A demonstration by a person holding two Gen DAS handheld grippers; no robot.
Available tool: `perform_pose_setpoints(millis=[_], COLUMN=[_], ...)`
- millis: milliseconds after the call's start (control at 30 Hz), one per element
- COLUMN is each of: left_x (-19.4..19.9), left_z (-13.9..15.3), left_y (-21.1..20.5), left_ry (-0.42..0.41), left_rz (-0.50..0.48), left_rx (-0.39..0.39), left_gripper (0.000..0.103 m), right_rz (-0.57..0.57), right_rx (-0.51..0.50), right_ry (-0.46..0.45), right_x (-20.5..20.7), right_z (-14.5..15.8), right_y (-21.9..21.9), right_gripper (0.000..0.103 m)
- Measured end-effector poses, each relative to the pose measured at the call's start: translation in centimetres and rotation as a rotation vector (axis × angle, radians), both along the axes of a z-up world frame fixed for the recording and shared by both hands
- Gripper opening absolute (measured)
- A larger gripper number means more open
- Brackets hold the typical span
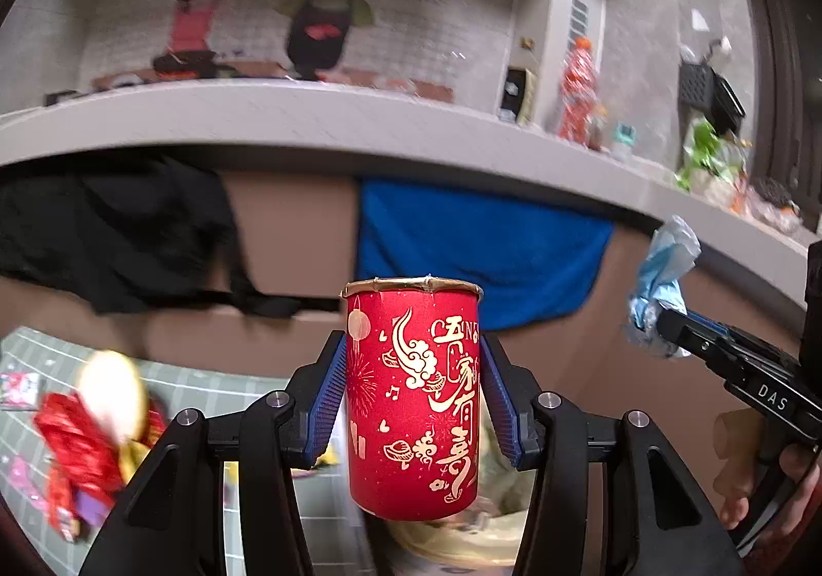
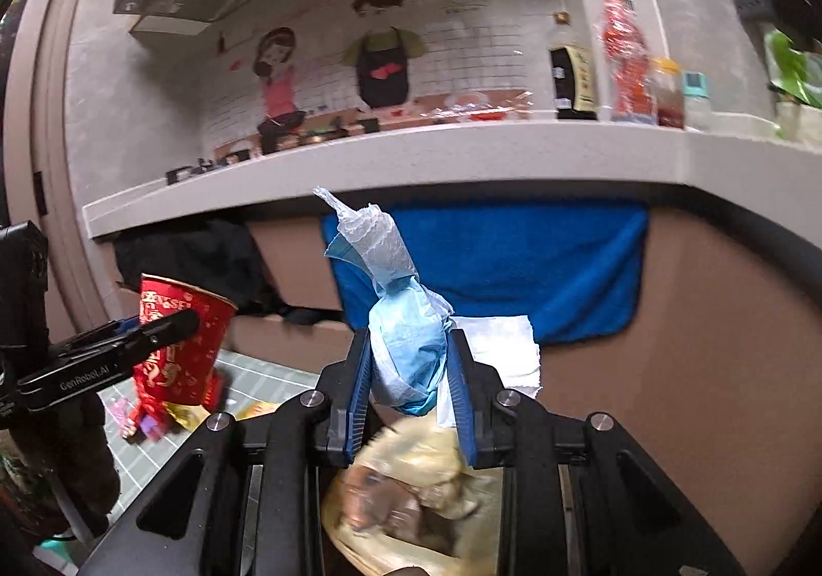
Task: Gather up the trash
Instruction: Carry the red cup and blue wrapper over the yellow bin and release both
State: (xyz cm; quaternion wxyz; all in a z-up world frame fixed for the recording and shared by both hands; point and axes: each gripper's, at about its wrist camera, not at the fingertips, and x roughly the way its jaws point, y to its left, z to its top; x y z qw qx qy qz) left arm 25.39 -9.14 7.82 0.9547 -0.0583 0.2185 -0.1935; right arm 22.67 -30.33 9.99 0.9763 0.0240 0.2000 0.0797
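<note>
Already both pieces of trash are lifted: the left tongs (image 1: pixel 411 391) clamp a red paper cup (image 1: pixel 413 401) upright, and the right tongs (image 2: pixel 411 370) pinch a blue-white crumpled tissue (image 2: pixel 406 319). Next, I judge, both must go over the yellow bag (image 2: pixel 411 488) below and let go. Red wrappers (image 1: pixel 77 452) lie on the floor; nothing blocks the way.

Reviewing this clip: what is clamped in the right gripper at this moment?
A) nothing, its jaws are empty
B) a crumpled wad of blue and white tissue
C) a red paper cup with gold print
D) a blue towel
B: in the right wrist view the right gripper has its blue pads pressed on the crumpled tissue wad; the red paper cup sits in the left gripper.
</note>
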Motion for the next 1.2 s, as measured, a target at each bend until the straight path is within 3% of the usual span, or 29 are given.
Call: perform_pose_setpoints(millis=[167, 400, 1200], left_x=[0.9, 2.4, 6.5], left_z=[-2.7, -6.2, -11.8], left_y=[-2.9, -4.8, -8.5], left_ry=[0.017, 0.118, 0.245], left_rz=[-0.022, -0.071, -0.146], left_rx=[0.047, 0.065, 0.085], left_gripper=[0.052, 0.052, 0.055], right_rz=[-0.011, -0.001, 0.009], right_rx=[0.057, 0.111, 0.22], right_ry=[0.037, 0.114, 0.237], right_x=[0.5, 1.9, 5.5], right_z=[-2.2, -5.7, -10.8], right_y=[-2.2, -3.1, -4.8], right_gripper=[0.026, 0.026, 0.027])
